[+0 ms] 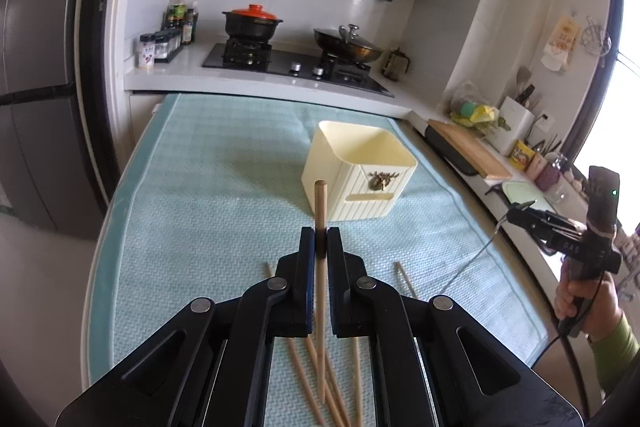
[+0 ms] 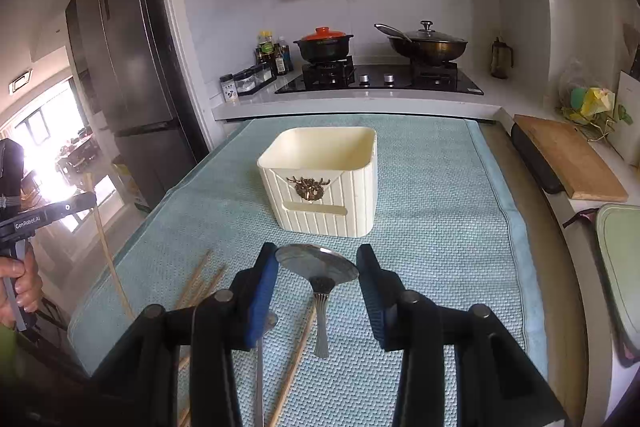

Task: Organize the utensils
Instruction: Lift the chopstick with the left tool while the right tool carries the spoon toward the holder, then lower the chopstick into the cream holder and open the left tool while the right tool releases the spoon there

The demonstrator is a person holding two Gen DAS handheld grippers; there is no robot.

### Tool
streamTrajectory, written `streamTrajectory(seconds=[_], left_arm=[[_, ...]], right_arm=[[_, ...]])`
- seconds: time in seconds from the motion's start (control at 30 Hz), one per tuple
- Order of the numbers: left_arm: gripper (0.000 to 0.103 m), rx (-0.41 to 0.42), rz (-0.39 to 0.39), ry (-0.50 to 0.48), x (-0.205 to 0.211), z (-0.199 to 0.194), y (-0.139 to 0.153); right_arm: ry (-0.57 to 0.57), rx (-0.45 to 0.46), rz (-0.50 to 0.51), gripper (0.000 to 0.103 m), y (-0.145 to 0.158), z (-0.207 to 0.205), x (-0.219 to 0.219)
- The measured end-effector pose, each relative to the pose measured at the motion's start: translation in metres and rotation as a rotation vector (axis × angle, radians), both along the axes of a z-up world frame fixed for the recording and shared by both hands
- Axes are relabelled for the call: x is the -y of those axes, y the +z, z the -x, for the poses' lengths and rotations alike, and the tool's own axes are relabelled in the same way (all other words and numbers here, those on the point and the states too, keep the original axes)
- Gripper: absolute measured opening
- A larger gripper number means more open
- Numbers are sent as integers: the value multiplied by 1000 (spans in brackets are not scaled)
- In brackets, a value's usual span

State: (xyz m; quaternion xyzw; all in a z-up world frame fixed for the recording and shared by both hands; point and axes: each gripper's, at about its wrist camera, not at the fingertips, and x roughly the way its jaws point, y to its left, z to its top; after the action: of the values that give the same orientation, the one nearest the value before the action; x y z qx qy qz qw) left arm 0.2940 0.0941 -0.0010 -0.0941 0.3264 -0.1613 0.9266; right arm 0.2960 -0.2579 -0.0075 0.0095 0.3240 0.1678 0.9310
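A chopstick was pinched by the left tool, while the right tool was held spread over a spoon.

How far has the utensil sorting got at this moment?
Nothing shows inside the cream holder yet. In hand: the left gripper is shut on one chopstick, lifted off the mat. The right gripper is open around a spoon. Left: loose chopsticks on the mat.
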Motion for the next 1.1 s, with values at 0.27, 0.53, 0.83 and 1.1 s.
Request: streamTrajectory(seconds=[0.27,0.53,0.83,1.1], left_arm=[[4,-7,37,-29,8,-25,15],[4,69,60,-54,28,-72,70],[4,182,47,-35,73,-157,121],[4,212,19,16,113,-232,90]], right_arm=[[1,7,3,41,16,-14,1],[-16,75,-21,41,63,-49,7],[-44,211,-40,41,131,-112,-6],[-46,118,-44,41,93,-194,-23]])
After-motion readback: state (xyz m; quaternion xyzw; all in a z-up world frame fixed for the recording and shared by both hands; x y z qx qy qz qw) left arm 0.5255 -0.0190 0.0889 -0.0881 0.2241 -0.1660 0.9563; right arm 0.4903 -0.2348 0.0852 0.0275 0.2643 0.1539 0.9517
